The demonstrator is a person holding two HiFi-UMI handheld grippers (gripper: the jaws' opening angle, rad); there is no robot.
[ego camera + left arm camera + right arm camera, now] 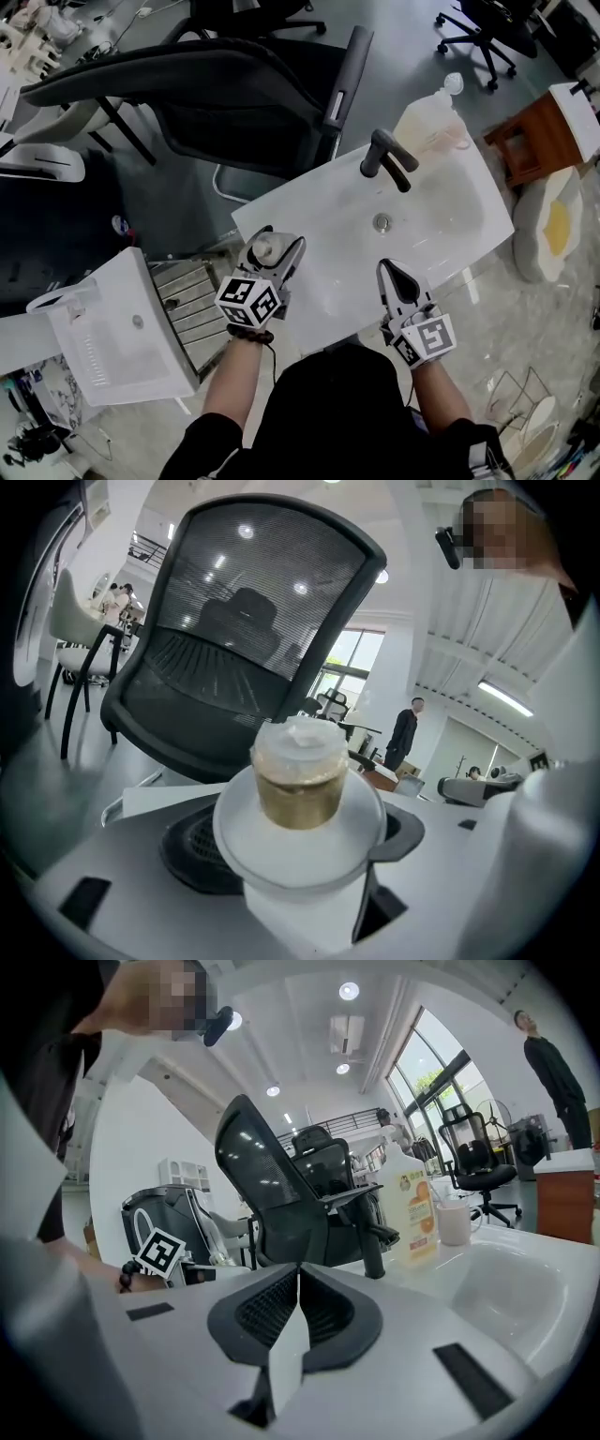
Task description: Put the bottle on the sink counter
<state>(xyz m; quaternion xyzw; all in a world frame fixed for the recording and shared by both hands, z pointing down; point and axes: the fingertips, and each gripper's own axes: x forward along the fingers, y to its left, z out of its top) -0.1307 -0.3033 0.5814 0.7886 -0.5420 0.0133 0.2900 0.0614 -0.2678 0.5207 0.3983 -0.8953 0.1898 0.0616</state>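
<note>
There are two tools, one in each hand, and a single bottle [300,785], small and white with an amber neck and a clear cap. The left tool [278,242] has its jaws spread wide and closed against the bottle's body, one on each side, so the bottle sits between them with its cap uppermost. The right tool [392,274] has its jaws pressed together with nothing between them. In the head view the left tool and its bottle hang over the near left corner of the white desk [300,230], and I cannot tell whether the bottle's base touches it. The right tool is over the near edge of the same desk, well apart from the bottle and to its right. This desk has one basin [441,211] sunk into it and one black faucet [387,157] at its far edge. At the far right corner stands one large jug [431,127] with an orange label, and one white cup [454,1222] stands just beside it. A second sink [112,347], also white, lies lower left of the desk. One large dark office chair [234,94] stands right behind the desk, with more chairs along the top edge, too cut off to count. One wooden stool [539,136] stands to the right. One person [405,733] stands far off in the left gripper view
</note>
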